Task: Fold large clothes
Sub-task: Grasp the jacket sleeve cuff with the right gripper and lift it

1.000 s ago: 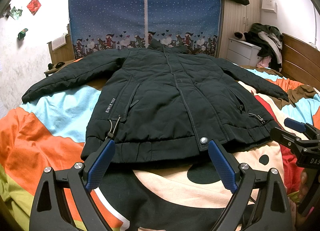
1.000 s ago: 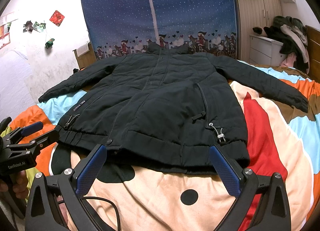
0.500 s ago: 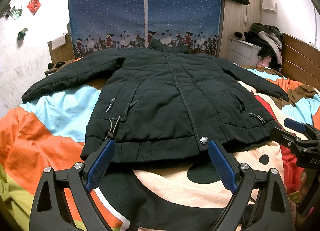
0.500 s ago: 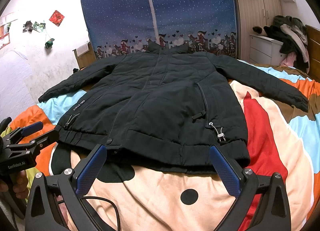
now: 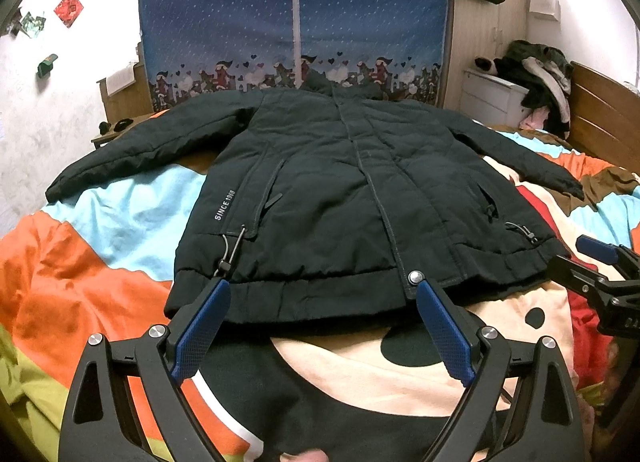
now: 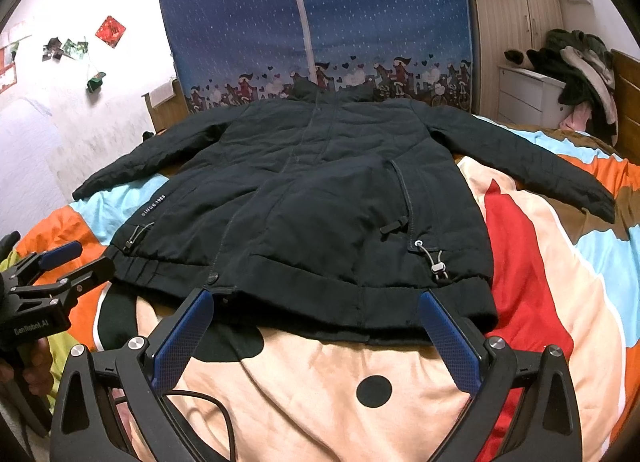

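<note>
A: Status on your tongs?

B: Your left tongs (image 5: pixel 323 302) are spread wide, nothing between the blue pads (image 5: pixel 199 329), tips hanging just short of the jacket hem. Your right tongs (image 6: pixel 316 314) are the same: spread, empty, tips at the hem edge on the other half.

A: Contact with the fabric?

B: Can't tell for sure. From both wrist views the tips overlap the hem in the picture, but nothing is pinched.

A: Where's the garment?

B: The dark jacket (image 5: pixel 344 197) lies flat on the bed (image 5: pixel 80 294), front up and closed, collar at the far side, hem nearest you. Both sleeves are stretched out to the sides. White "SINCE" lettering sits on the panel by your left tongs; a drawcord toggle (image 6: pixel 438 268) hangs just beyond your right tongs.

A: Surroundings?

B: Colourful patterned bedspread under it, a blue fabric wardrobe (image 5: pixel 296 13) behind the collar, and a clothes pile (image 6: pixel 584 73) on a white dresser at far right.
</note>
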The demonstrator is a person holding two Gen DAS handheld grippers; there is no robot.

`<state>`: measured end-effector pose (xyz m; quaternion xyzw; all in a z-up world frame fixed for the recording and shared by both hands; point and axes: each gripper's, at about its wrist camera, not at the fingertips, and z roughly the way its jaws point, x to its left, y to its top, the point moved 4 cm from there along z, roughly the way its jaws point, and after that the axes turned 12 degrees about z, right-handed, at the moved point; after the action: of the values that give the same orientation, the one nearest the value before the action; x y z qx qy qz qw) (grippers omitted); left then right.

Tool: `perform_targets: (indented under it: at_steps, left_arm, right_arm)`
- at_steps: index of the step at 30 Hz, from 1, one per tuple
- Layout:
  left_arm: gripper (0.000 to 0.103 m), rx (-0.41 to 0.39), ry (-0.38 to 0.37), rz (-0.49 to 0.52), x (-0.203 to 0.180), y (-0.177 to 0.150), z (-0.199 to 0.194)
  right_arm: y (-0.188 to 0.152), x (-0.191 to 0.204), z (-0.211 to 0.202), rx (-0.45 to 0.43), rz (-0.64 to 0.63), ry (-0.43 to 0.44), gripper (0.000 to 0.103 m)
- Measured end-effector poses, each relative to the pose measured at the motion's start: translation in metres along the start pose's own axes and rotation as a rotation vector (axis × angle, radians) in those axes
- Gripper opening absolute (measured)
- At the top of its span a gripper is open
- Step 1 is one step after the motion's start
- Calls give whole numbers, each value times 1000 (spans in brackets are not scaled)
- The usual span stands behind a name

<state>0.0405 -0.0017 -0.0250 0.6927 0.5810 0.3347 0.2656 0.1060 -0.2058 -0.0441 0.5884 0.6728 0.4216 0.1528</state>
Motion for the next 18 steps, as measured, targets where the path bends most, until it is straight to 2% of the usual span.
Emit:
perform_targets:
  at_steps: [4,9,13,18]
  left_arm:
    - [91,12,5,-8,9,14,6]
    - [91,32,21,-3,18,45,19]
    - [91,40,26,44,22,86,30]
    - [91,42,35,147,14,145,53]
  right_arm:
    - [18,-4,2,37,-9,-4,103]
    - [65,-16,-7,25,-63,-34,103]
    - [112,-34,-8,69,-63,-86,103]
    - [179,-66,6,139,-12,-206,103]
